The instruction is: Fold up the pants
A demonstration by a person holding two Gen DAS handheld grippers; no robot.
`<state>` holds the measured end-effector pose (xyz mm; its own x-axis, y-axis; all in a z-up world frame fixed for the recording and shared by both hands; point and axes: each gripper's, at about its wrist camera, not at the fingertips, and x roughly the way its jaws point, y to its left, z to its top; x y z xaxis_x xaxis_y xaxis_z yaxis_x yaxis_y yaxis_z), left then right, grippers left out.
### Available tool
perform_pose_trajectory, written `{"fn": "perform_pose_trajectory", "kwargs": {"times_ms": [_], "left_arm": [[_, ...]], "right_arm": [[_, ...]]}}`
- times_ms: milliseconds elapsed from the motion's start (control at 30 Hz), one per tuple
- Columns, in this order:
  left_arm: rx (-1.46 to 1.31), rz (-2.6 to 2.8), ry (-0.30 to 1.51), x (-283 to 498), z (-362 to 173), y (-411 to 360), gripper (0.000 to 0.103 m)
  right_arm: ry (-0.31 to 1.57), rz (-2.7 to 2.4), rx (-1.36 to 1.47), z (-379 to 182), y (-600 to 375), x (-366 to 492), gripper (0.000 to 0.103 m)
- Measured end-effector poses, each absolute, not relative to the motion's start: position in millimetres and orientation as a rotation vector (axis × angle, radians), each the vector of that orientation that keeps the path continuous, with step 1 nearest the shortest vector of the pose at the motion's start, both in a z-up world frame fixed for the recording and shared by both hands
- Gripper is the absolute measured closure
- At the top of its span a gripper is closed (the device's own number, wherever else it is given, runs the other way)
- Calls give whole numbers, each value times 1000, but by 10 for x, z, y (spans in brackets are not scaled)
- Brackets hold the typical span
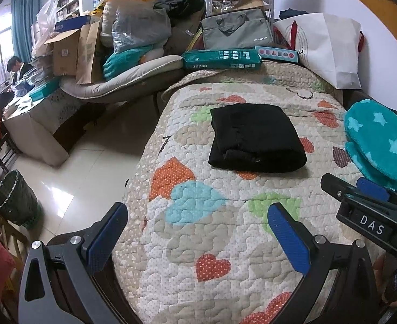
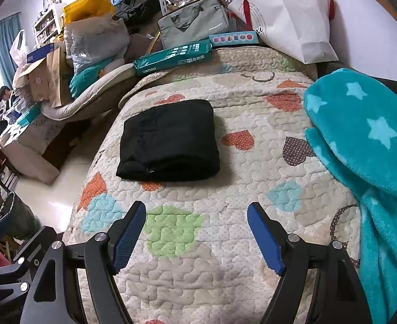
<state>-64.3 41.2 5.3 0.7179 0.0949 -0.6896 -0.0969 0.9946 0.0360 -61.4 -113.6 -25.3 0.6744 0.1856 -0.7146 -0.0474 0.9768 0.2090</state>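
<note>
The black pants (image 1: 255,137) lie folded into a compact rectangle on the heart-patterned quilt (image 1: 198,243); they also show in the right wrist view (image 2: 168,140). My left gripper (image 1: 198,235) is open and empty, held back from the pants above the quilt's near end. My right gripper (image 2: 197,235) is open and empty too, also short of the pants. The right gripper shows in the left wrist view (image 1: 360,191) at the right edge.
A teal star blanket (image 2: 366,140) lies at the right of the quilt. A green package (image 1: 222,59), a grey bag (image 1: 236,29) and a white paper bag (image 1: 330,46) stand at the far end. A dark bin (image 1: 14,199) sits on the floor left.
</note>
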Motion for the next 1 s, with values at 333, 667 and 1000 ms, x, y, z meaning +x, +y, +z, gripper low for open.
{"fn": "perform_pose_trajectory", "kwargs": {"times_ms": [333,667,1000], "left_arm": [[-8,104,774,-645,26,420,0],[-11,97,789,-647,-13,437,0],[-19,95,802,-648,-44,448,0]], "right_arm": [[825,130,171,-269,-1108,-621,20],[829,134,163,-292,-1101,-615,19],[831,136,159,-293,-1097,-616,18]]}}
